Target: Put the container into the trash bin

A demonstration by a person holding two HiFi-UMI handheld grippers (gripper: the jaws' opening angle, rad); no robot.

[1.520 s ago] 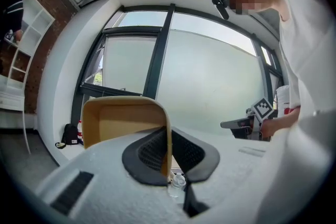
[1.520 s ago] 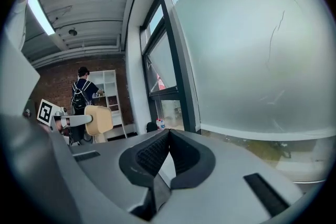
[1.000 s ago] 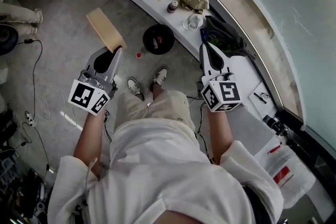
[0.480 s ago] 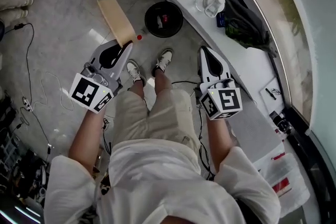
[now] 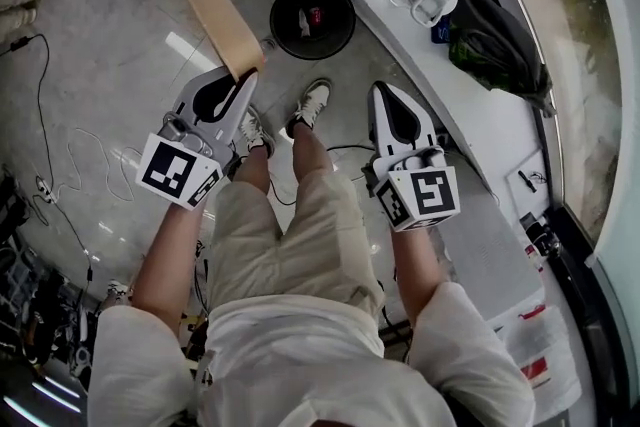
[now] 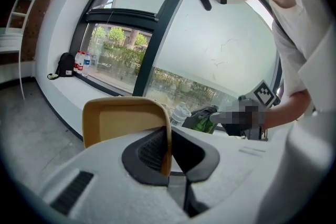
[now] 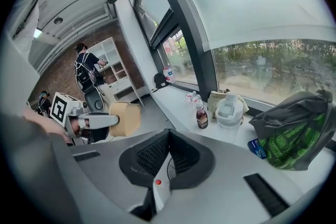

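The container (image 5: 225, 25) is a flat tan tray. My left gripper (image 5: 247, 81) is shut on its near edge and holds it out over the floor. The left gripper view shows that tray (image 6: 123, 120) standing up with its rim pinched between the dark pads (image 6: 149, 149) of the left gripper (image 6: 168, 139). The round black trash bin (image 5: 280, 30) stands on the floor by the counter, just right of the tray, with a red can and scraps inside. My right gripper (image 5: 384, 93) is shut and holds nothing. From the right gripper (image 7: 169, 138) the tray (image 7: 126, 118) shows at the left.
A curved white counter (image 5: 470, 115) runs along the window at the right, bearing a brown bottle (image 7: 201, 115), a clear jug (image 7: 229, 110) and a dark bag with green inside (image 7: 294, 134). Cables (image 5: 70, 165) lie on the floor at the left. The person's shoes (image 5: 312, 100) are near the bin.
The person has stepped closer to the bin, which now lies nearer the left gripper. The tray stays gripped and its far end has come closer to the bin's rim. The right gripper stays shut.
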